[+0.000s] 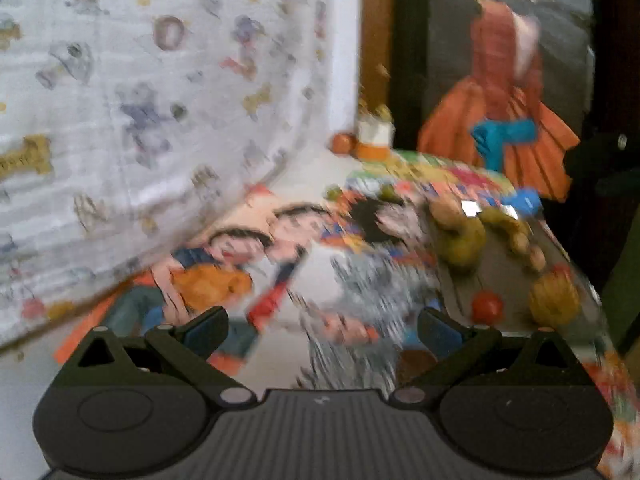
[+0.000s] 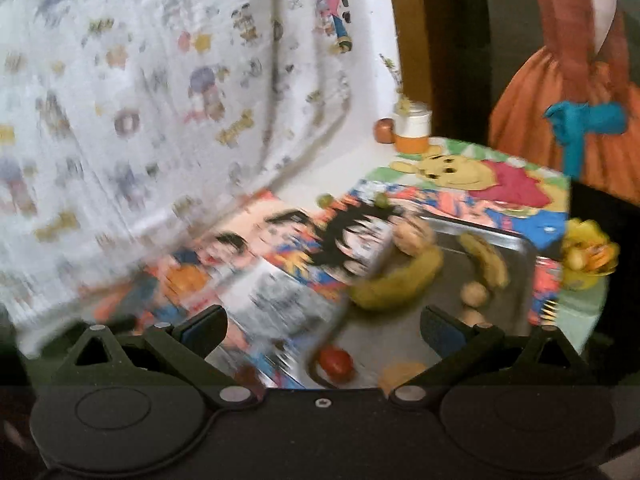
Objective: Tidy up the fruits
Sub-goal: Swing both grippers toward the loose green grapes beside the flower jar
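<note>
Nearest the lens in both wrist views, black two-finger jaws are seen spread wide apart with nothing between them. From the right gripper (image 2: 323, 330), a small round red fruit (image 2: 335, 363) is found just below the jaw gap at lower centre, on a shiny metal tray (image 2: 516, 276) where a curved yellow banana (image 2: 394, 284) runs lower left to upper right. From the left gripper (image 1: 323, 330), the same tray (image 1: 500, 276) lies off at right, so the right hand is judged nearer.
</note>
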Demonstrator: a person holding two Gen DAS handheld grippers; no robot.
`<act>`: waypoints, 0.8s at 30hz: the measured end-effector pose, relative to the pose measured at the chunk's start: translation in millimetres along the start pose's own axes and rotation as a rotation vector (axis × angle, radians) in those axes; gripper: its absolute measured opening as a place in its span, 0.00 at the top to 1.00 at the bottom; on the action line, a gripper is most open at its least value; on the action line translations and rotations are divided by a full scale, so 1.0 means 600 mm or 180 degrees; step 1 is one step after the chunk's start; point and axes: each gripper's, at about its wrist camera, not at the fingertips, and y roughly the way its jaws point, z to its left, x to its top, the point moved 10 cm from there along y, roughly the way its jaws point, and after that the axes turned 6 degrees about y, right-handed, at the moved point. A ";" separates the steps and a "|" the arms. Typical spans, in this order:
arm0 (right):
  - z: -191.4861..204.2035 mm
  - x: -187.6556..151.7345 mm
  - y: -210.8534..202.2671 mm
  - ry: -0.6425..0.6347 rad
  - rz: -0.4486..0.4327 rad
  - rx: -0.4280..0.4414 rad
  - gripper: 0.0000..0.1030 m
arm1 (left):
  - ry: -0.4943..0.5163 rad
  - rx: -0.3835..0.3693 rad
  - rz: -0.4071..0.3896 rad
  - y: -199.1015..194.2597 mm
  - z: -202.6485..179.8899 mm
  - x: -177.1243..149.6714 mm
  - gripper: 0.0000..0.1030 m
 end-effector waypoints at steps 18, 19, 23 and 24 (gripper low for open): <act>-0.028 0.218 0.219 0.0092 0.0188 0.0218 0.01 | -0.0195 0.0101 0.0039 0.155 0.076 0.153 0.00; -0.035 0.222 0.236 0.0068 0.0124 0.0229 0.01 | -0.0184 0.0093 0.0048 0.170 0.075 0.153 0.00; -0.063 0.217 0.306 -0.0178 0.0001 0.0147 0.01 | -0.0072 -0.0003 0.0123 0.230 0.071 0.148 0.00; -0.069 0.214 0.321 -0.0259 0.0006 0.0113 0.01 | -0.0024 -0.0013 0.0154 0.247 0.070 0.147 0.00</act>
